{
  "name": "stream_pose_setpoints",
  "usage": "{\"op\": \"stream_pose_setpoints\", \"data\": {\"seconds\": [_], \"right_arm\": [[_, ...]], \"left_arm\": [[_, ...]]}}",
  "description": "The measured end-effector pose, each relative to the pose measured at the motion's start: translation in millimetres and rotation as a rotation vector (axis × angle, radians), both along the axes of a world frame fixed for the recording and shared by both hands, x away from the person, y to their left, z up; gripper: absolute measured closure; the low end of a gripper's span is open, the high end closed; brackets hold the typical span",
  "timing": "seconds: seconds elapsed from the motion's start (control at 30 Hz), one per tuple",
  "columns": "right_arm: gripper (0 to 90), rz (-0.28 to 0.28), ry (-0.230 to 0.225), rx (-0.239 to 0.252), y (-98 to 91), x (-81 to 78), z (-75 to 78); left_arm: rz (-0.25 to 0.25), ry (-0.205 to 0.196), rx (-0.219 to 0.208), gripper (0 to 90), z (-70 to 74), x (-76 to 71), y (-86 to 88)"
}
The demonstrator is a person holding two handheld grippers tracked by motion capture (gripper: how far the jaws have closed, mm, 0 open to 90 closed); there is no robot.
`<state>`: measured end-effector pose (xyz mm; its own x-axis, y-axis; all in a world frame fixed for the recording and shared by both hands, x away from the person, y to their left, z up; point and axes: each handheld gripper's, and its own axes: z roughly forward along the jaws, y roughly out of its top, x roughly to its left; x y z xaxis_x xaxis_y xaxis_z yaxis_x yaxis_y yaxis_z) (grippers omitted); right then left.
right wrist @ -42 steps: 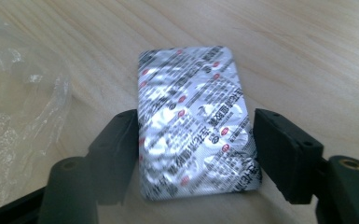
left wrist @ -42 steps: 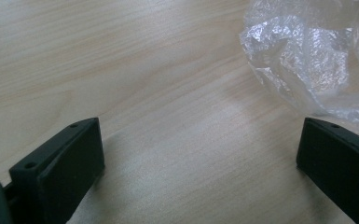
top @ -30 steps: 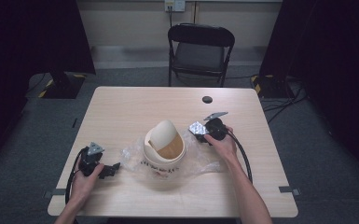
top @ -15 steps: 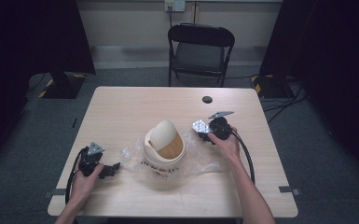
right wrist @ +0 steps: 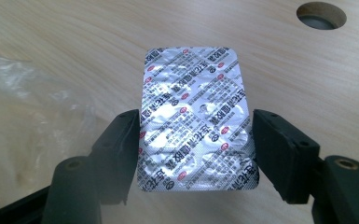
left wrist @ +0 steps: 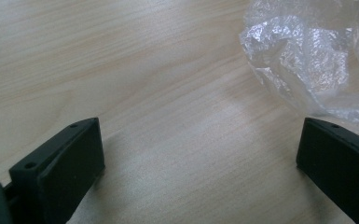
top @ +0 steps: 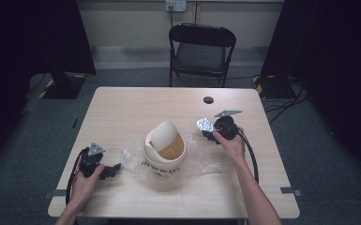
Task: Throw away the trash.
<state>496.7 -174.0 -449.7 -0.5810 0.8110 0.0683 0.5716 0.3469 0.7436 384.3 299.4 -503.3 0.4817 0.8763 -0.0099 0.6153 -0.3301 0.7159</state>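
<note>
A silver foil blister pack (right wrist: 195,119) with red and grey print is clamped by its long edges between the two black jaws of my right gripper (right wrist: 195,149), held above the wood. From above, the right gripper (top: 212,132) holds that blister pack (top: 205,124) right of a cream bin with a swing lid (top: 165,146), which sits on crumpled clear plastic (top: 193,161). My left gripper (top: 114,169) rests on the table at the front left, jaws wide apart over bare wood (left wrist: 191,154), with the clear plastic (left wrist: 303,65) just beyond them.
A round cable hole (top: 208,100) lies in the table (top: 122,112) behind the right gripper; the same hole (right wrist: 321,15) appears in the right gripper view. A black folding chair (top: 201,49) stands behind the table. Dark curtains flank the room.
My right gripper has lifted a little with the blister pack and drifted slightly to the right. The left gripper and the bin have not moved.
</note>
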Motion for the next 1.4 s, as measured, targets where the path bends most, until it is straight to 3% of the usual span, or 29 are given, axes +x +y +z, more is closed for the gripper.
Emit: {"op": "stream_pose_setpoints", "data": {"seconds": [0.3,0.5,0.87,1.4], "right_arm": [[34.4,0.020,-0.020,0.052,-4.4,-20.3,14.3],[34.4,0.024,-0.048,0.007,-4.0,-35.4,21.8],[34.4,0.064,-0.078,0.038,-7.1,-61.6,46.1],[34.4,0.157,-0.105,0.121,-2.2,-104.3,75.2]], "left_arm": [[0.000,0.000,0.000,0.1,0.0,0.0,0.0],[0.000,-0.001,0.000,0.1,-0.1,0.0,0.0],[0.000,-0.001,-0.001,0.2,-0.1,0.0,-0.1],[-0.001,0.000,-0.001,0.1,-0.1,0.1,0.0]]}}
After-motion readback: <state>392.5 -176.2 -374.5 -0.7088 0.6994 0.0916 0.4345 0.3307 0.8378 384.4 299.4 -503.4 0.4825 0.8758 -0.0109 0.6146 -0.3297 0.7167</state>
